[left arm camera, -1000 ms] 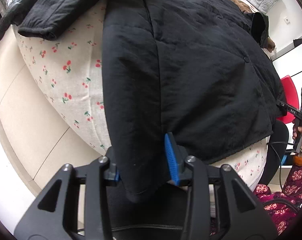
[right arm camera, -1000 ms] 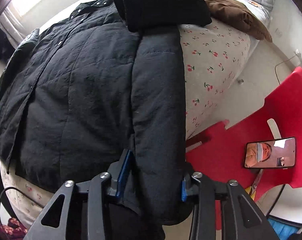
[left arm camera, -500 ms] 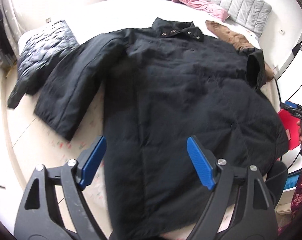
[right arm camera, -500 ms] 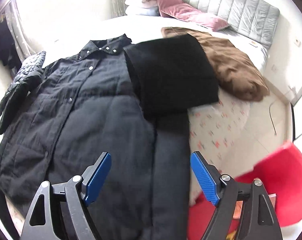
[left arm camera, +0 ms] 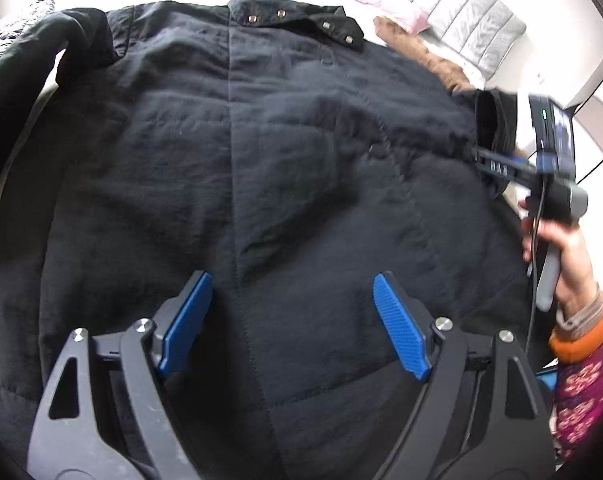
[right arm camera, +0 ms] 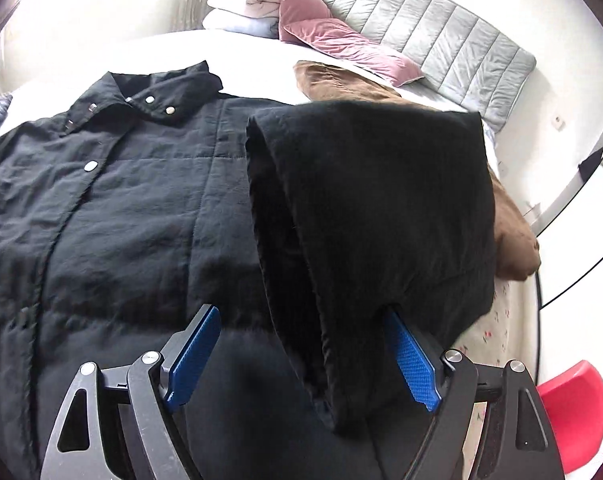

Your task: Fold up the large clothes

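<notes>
The left gripper point(left arm camera: 289, 324) hangs with its blue pads spread wide and nothing between them, just above the lower front of the black jacket point(left arm camera: 261, 168), close to the placket seam that runs from the hem up to the snap collar point(left arm camera: 297, 20). The right gripper point(right arm camera: 301, 352) is likewise spread and holds nothing; its right pad sits at the lower edge of the folded sleeve point(right arm camera: 373, 208), which lies doubled back over the jacket's right side, though whether pad and cloth touch cannot be told. In the left wrist view the right hand point(left arm camera: 561, 256) shows at the jacket's right edge, gripping its tool handle. The jacket lies front up on the bed point(right arm camera: 237, 48), its long axis running away from both grippers, hem near and collar far. Its other sleeve point(left arm camera: 33, 80) spreads out to the left, unfolded and well apart from the left pads, so the left gripper looks the nearer one for bringing it in across the body. Beyond the jacket lie a brown garment point(right arm camera: 513, 236), a pink pillow point(right arm camera: 333, 40) and the grey headboard point(right arm camera: 441, 40); a red chair point(right arm camera: 573, 404) stands beside the bed.
</notes>
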Demonstrator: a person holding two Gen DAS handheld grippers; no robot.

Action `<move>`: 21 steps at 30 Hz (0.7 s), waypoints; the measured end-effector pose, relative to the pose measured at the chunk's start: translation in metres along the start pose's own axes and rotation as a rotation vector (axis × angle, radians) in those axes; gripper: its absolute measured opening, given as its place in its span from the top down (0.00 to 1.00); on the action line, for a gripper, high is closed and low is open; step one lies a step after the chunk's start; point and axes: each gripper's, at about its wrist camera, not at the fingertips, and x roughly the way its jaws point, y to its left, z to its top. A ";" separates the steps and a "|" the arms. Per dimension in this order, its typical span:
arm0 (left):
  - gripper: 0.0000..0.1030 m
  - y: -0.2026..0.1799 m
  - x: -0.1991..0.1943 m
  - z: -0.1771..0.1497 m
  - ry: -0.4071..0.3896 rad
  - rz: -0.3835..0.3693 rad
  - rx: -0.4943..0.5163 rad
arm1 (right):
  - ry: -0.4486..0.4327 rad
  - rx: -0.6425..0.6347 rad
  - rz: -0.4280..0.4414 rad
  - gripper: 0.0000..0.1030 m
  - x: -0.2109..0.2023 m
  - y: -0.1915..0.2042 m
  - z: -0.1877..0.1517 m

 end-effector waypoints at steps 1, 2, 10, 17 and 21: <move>0.19 -0.002 -0.001 -0.001 -0.006 0.008 0.018 | -0.006 -0.006 -0.033 0.18 0.006 0.005 0.002; 0.19 -0.006 -0.001 -0.003 -0.020 0.016 0.041 | -0.012 -0.009 -0.061 0.18 0.011 0.008 0.004; 0.19 -0.004 -0.004 -0.009 -0.038 0.004 0.050 | -0.130 -0.016 -0.189 0.85 0.012 -0.026 0.015; 0.19 -0.003 -0.004 -0.009 -0.033 0.011 0.050 | -0.227 0.025 -0.396 0.90 -0.032 -0.147 0.052; 0.19 -0.001 -0.004 -0.008 -0.032 0.008 0.041 | -0.202 0.080 -0.547 0.90 -0.031 -0.226 0.074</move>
